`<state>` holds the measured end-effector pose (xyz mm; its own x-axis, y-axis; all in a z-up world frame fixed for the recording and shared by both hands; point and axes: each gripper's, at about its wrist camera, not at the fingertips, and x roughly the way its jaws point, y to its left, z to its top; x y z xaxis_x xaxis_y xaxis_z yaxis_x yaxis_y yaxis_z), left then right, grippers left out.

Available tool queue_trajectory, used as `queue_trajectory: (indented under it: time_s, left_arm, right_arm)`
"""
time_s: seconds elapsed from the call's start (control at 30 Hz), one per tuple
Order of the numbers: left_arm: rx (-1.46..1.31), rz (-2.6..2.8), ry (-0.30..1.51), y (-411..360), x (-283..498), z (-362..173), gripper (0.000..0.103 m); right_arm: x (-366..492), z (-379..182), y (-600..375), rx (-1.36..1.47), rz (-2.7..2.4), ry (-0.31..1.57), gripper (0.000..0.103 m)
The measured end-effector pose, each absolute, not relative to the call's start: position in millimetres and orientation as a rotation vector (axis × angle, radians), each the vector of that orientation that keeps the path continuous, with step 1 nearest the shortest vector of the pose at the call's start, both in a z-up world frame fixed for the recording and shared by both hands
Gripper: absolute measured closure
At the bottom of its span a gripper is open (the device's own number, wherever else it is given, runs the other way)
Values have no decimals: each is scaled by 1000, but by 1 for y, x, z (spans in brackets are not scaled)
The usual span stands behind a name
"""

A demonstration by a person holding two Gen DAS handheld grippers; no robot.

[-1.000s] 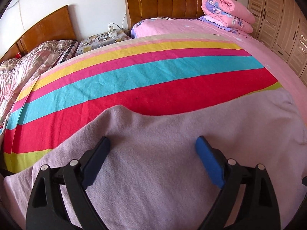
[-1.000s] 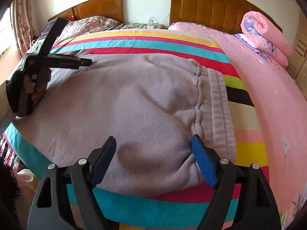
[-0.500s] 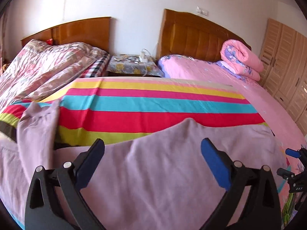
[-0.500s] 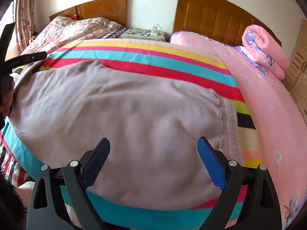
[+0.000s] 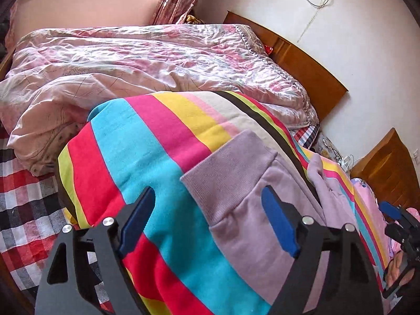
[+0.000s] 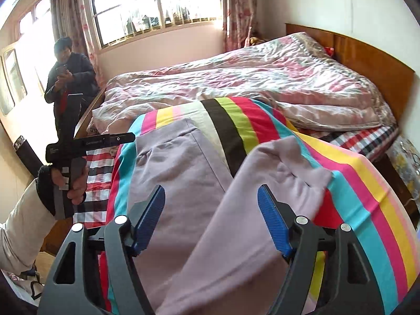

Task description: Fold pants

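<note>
Lilac sweatpants (image 5: 252, 199) lie on a striped blanket (image 5: 147, 141) on the bed. In the left wrist view the ribbed cuff (image 5: 231, 157) of one leg lies just ahead of my open, empty left gripper (image 5: 207, 225). In the right wrist view both legs (image 6: 181, 162) stretch away from me, and the right leg's end (image 6: 288, 165) is rumpled. My right gripper (image 6: 210, 220) is open and empty, hovering over the gap between the legs. My left gripper (image 6: 131, 137) also shows at the left of the right wrist view, held in a hand.
A second bed with a pink floral quilt (image 6: 249, 78) lies beyond, with a checked sheet (image 5: 21, 204) beneath. A person (image 6: 69, 71) stands by the window holding a phone. Wooden headboards (image 5: 309, 68) line the wall. A bedside table (image 6: 404, 162) stands between the beds.
Both grippers have swung left from the waistband and seat of the pants toward the leg ends. The other bed and the window have come into view. Both stayed open.
</note>
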<state>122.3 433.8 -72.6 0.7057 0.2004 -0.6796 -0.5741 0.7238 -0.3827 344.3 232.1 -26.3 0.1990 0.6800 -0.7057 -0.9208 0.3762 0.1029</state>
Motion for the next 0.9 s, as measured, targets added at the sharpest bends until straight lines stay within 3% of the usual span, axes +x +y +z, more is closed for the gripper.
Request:
queue_trajectory:
  time_s: [0.17, 0.3, 0.37, 0.4, 0.47, 0.5, 0.53, 0.77, 0.8, 0.87, 0.9]
  left_arm:
    - [-541, 447, 720, 434, 151, -73, 23]
    - [-525, 468, 770, 437, 169, -96, 28]
    - [-497, 474, 782, 437, 171, -102, 31]
    - [-462, 479, 785, 434, 172, -104, 39]
    - [-418, 470, 779, 432, 173, -103, 68]
    - [-415, 468, 773, 433, 172, -100, 89]
    - [-427, 453, 761, 434, 170, -96, 93]
    - [-422, 518, 786, 439, 176, -87, 93]
    - [-435, 525, 808, 442, 178, -93, 87]
    - [-424, 605, 798, 444, 175, -92, 61]
    - [-400, 664, 784, 443, 172, -86, 34]
  right_arm:
    - [388, -61, 355, -472, 1270, 878, 46]
    - [389, -89, 390, -573, 1282, 914, 50]
    - [388, -97, 390, -571, 1304, 932, 61]
    - [386, -98, 388, -576, 1303, 920, 64]
    - [382, -96, 383, -582, 1290, 883, 78]
    - [380, -92, 377, -572, 1285, 862, 88]
    - [379, -86, 374, -558, 1278, 832, 89]
    - [377, -97, 395, -601, 1185, 841, 89]
    - [380, -100, 394, -585, 1177, 850, 86]
    - [390, -86, 382, -515, 1167, 889, 83]
    - [396, -73, 369, -462, 1170, 896, 79]
